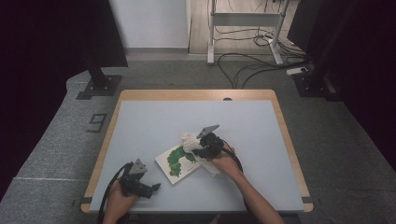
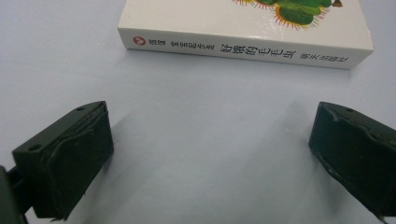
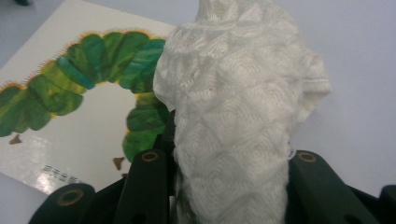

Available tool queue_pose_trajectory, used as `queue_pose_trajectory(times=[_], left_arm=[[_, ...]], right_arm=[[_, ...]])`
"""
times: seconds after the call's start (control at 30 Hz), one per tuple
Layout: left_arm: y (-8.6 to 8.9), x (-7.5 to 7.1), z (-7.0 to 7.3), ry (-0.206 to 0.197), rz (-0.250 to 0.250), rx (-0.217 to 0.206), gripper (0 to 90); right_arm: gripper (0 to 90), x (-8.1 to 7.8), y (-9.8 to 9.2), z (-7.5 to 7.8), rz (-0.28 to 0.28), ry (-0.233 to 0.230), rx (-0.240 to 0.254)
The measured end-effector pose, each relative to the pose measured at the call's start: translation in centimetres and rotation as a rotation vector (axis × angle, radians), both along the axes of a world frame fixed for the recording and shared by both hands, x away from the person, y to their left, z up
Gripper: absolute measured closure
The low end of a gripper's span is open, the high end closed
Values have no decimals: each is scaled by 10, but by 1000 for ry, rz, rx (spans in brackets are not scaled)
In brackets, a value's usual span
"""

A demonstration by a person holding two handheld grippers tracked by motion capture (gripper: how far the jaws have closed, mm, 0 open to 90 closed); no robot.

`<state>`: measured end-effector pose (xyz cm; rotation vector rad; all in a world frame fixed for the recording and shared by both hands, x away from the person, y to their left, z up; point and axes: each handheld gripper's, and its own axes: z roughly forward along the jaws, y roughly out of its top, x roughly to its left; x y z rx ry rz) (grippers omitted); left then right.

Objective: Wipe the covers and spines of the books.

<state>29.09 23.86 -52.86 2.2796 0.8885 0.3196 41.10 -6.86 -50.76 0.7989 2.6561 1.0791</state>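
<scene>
Grippers, cloth and book, listed from nine o'clock across to three o'clock on the pale blue table point(image 1: 140, 121).

Left gripper point(image 1: 154, 187): lying low near the table's front edge, at about seven o'clock from the book, in the person's left hand point(image 1: 122, 198). In the left gripper view its jaws are standing wide apart with bare tabletop between them, and the book's spine is facing them just ahead.

Book point(image 1: 175, 163): lying flat at the table's middle, white cover up, showing a green caterpillar picture point(image 3: 70, 88).

White cloth point(image 1: 190, 141): a bunched, knitted piece hanging over the book's edge at about two o'clock from its centre.

Right gripper point(image 1: 200, 151): sitting at three o'clock of the book in the person's right hand point(image 1: 225, 162). In the right gripper view its jaws are pressing in on both sides of the cloth point(image 3: 233, 116), clamping it.
</scene>
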Motion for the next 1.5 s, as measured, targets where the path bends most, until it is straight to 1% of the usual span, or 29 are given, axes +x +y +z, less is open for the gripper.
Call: queue_pose_trajectory(times=[0.13, 0.4, 0.53, 0.7, 1.2, 1.3, 1.5], left_arm=[[0, 0, 0, 0, -1, -1, 0], [0, 0, 0, 0, 0, -1, 0], [0, 0, 0, 0, 0, 0, 0], [0, 0, 0, 0, 0, -1, 0], [0, 0, 0, 1, -2, 1, 0], [0, 0, 0, 1, -2, 0, 0], [0, 0, 0, 0, -2, 0, 0]], right_arm=[[636, 3, -7, -1, -20, -4, 0], [638, 4, -18, 0, -48, -4, -7], [638, 5, -21, -1, -52, -5, -8], [639, 7, -17, 1, -56, -10, -26], [637, 27, 3, 4, -49, -20, -69], [635, 31, 6, 4, -53, -19, -71], [635, 40, 7, 3, -65, -6, -47]])
